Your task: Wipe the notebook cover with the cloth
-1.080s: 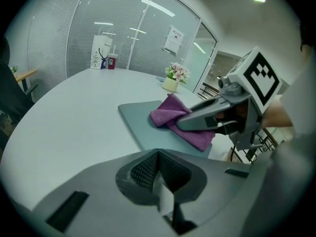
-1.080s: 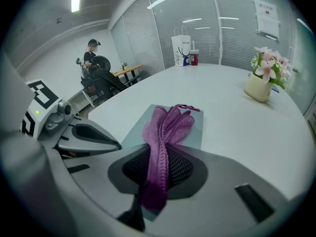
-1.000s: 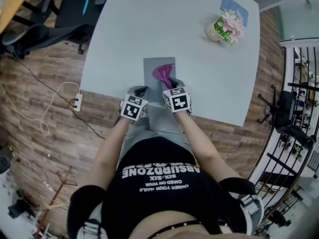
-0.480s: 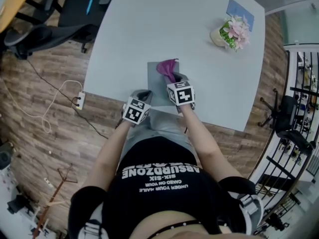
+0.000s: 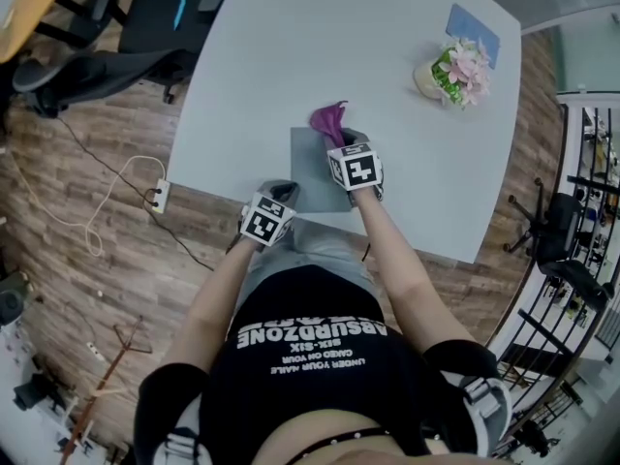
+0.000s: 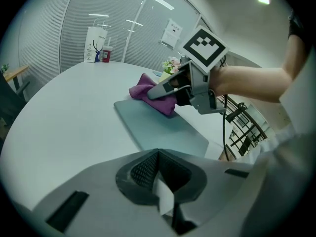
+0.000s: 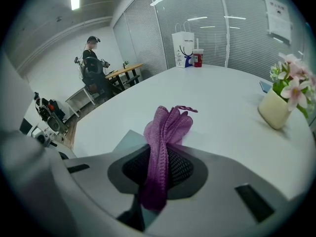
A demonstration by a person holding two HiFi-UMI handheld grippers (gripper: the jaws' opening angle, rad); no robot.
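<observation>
A grey notebook (image 5: 312,172) lies flat near the front edge of the white table (image 5: 281,46). My right gripper (image 5: 341,141) is shut on a purple cloth (image 5: 327,118), which rests at the notebook's far right end and bunches past that edge. In the right gripper view the cloth (image 7: 167,125) runs up out of the shut jaws of the right gripper (image 7: 158,181), with a notebook (image 7: 128,138) corner beside it. My left gripper (image 5: 284,192) sits at the notebook's near left corner. In the left gripper view that gripper (image 6: 159,181) is shut, the notebook (image 6: 158,127) ahead of it.
A pot of pink flowers (image 5: 450,71) and a blue card (image 5: 473,29) stand at the table's far right. Office chairs (image 5: 145,27) are off the far left corner, and a power strip (image 5: 155,197) lies on the wood floor. A white paper bag (image 7: 182,51) stands at the far end.
My right gripper has pushed the cloth along the notebook from its near part to its far end. The left gripper has stayed at the near left corner.
</observation>
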